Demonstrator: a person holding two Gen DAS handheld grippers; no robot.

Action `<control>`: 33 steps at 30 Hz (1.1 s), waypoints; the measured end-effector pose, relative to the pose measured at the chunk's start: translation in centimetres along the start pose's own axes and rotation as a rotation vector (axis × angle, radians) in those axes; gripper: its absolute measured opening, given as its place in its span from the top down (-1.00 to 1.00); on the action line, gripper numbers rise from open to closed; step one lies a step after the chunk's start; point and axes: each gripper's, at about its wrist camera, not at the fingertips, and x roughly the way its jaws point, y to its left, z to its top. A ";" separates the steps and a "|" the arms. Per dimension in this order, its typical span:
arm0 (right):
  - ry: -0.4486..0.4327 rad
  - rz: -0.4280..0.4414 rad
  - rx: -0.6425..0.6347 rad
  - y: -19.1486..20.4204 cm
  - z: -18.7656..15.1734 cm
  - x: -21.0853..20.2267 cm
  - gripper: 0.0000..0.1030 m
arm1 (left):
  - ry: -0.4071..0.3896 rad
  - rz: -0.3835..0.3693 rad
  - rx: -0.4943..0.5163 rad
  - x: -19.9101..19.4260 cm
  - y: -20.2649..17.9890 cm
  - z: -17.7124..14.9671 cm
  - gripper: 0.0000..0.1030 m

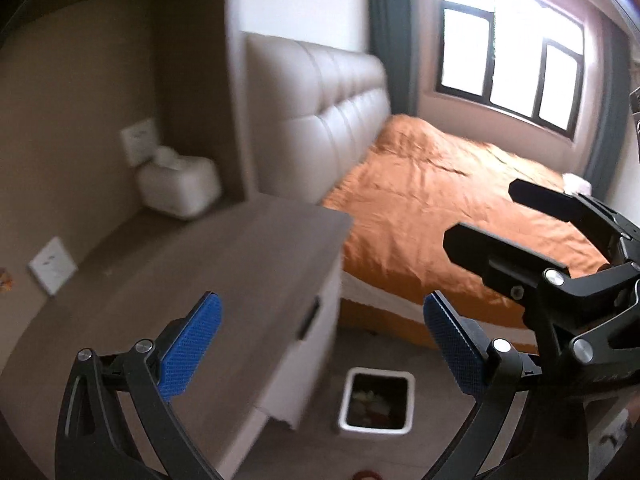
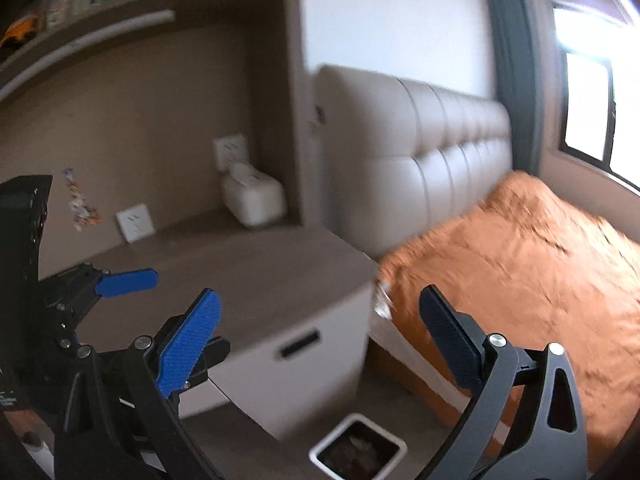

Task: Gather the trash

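A white square trash bin with a dark liner and some scraps inside stands on the floor between the bedside cabinet and the bed; it also shows in the right wrist view. My left gripper is open and empty, held high above the cabinet's edge and the bin. My right gripper is open and empty, above the cabinet's corner. The right gripper shows in the left wrist view over the bed. The left gripper's blue pad shows in the right wrist view.
A grey-topped bedside cabinet with a white drawer front stands left of the bed. A white tissue box sits at its back by wall sockets. The bed has an orange cover and a padded headboard. A window is behind.
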 end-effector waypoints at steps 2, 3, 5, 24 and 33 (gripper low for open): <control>-0.018 0.026 -0.017 2.0 0.9 0.1 -0.92 | -0.012 0.035 -0.013 -1.4 2.0 0.0 -0.91; -0.024 0.034 -0.024 2.8 1.2 0.2 -0.92 | -0.019 0.055 -0.023 -2.3 3.3 0.0 -0.91; -0.037 0.058 -0.040 5.5 2.0 0.4 -0.92 | -0.030 0.080 -0.039 -3.7 5.3 -0.3 -0.91; -0.065 0.218 -0.102 26.5 4.7 1.8 -0.92 | -0.098 0.339 -0.188 -16.6 24.4 -5.9 -0.91; -0.075 0.238 -0.139 30.4 5.3 2.0 -0.92 | -0.106 0.400 -0.215 -19.2 28.4 -7.5 -0.91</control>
